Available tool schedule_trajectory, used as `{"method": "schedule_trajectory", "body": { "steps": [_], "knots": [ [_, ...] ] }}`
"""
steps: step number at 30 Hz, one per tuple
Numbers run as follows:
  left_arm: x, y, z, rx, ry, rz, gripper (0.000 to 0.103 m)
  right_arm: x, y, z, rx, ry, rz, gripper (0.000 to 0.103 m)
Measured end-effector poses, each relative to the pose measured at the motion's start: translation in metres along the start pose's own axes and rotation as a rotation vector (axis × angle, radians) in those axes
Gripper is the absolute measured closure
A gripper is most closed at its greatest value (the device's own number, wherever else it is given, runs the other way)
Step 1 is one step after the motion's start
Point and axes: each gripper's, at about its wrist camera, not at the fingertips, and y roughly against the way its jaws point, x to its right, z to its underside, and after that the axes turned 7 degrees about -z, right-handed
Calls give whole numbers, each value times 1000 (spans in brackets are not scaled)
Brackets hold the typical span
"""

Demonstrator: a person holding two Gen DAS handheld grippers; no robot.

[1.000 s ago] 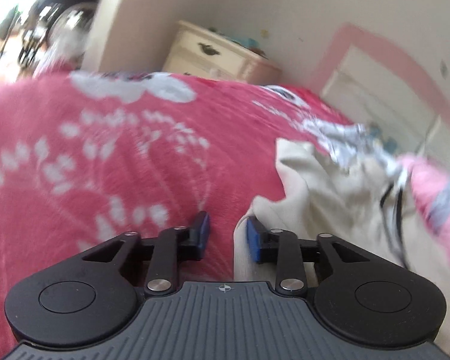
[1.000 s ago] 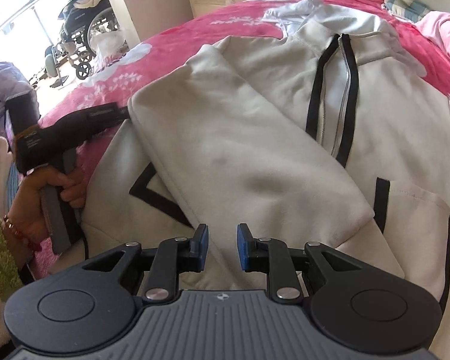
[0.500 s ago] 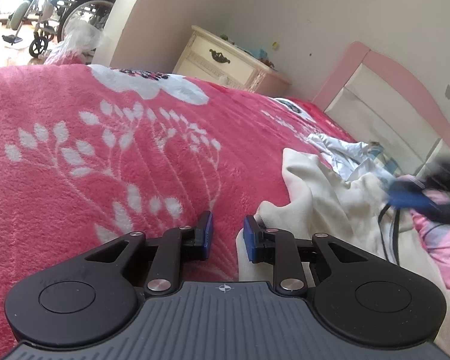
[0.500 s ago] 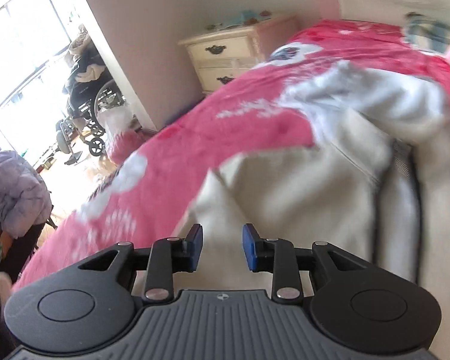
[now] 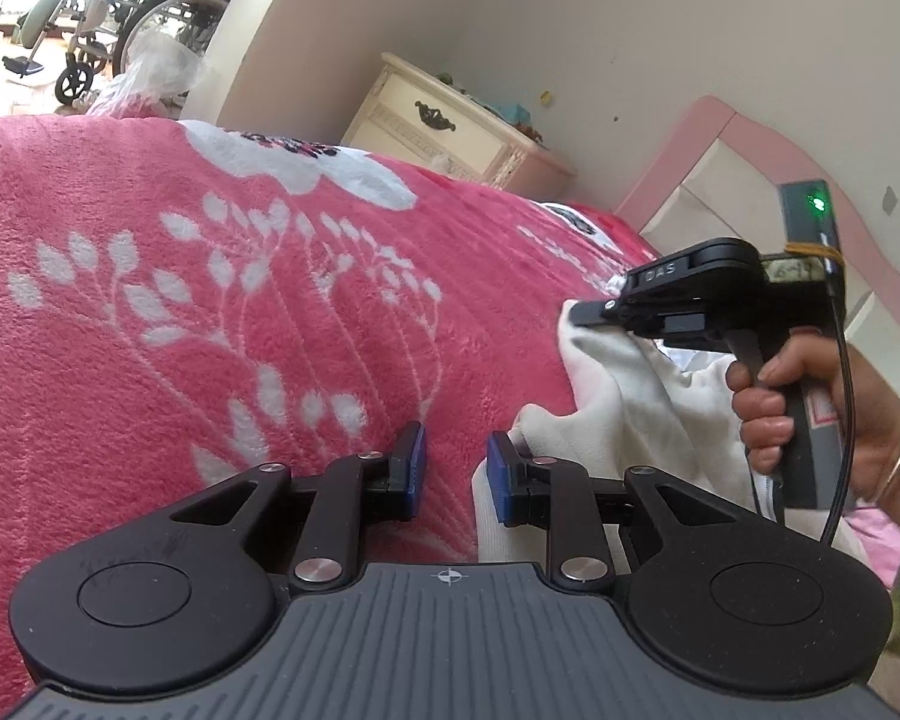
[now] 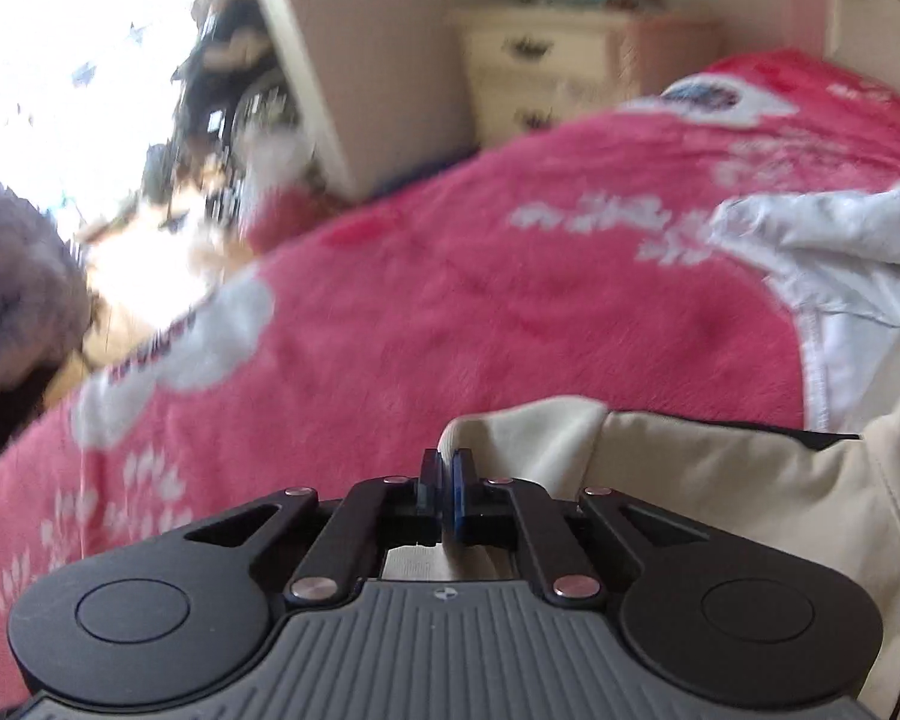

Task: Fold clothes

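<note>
Your right gripper (image 6: 448, 480) pinched cream jacket (image 6: 720, 480) edge, jaws pressed together on fabric. Your left gripper (image 5: 453, 474) hovered, jaws spread, nothing between. Jacket lay on pink bed (image 5: 210, 330).

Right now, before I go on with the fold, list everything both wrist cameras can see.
jacket: one, cream with black trim, lying on the blanket at the right side; an edge is pinched in the right claw.
blanket: one, pink with white leaf print, covering the bed.
white garment: one, pale grey-white, on the blanket beyond the jacket.
nightstand: one, cream with dark drawer handles, against the wall past the bed.
headboard: one, pink and white, at the far right.
wheelchair: one, dark, in the bright area beyond the bed.
left claw: one, black with blue pads, jaws apart over the blanket at the jacket's edge, holding nothing.
right claw: one, black with blue pads, shut on the jacket.
hand: one, gripping the right claw's handle, bangle on the wrist.
</note>
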Motion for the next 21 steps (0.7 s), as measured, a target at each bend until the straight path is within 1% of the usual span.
{"method": "schedule_trajectory", "body": {
  "steps": [2,4,8,10,11,12,13,16,19,21],
  "knots": [
    [0,0,0,1,1,1,78,10,1,7,54,-50,-16,99],
    [-1,0,0,2,2,3,78,17,-3,11,88,-84,-21,99],
    [-2,-1,0,4,4,7,78,30,-13,16,111,-169,-39,98],
    [-3,-1,1,6,5,10,78,36,-7,11,115,-226,-69,89],
    [-3,-1,1,7,7,12,78,39,3,8,126,-262,-88,79],
    [-4,-1,2,8,8,15,78,41,18,6,150,-291,-112,73],
    [-4,-1,2,9,11,18,78,42,35,4,177,-315,-137,72],
    [-7,-1,2,9,23,30,78,46,109,2,231,-365,-207,72],
    [-8,-1,1,8,38,45,78,47,207,14,270,-379,-229,71],
    [-9,-1,1,6,42,48,78,44,270,31,297,-398,-223,65]
  ]
}}
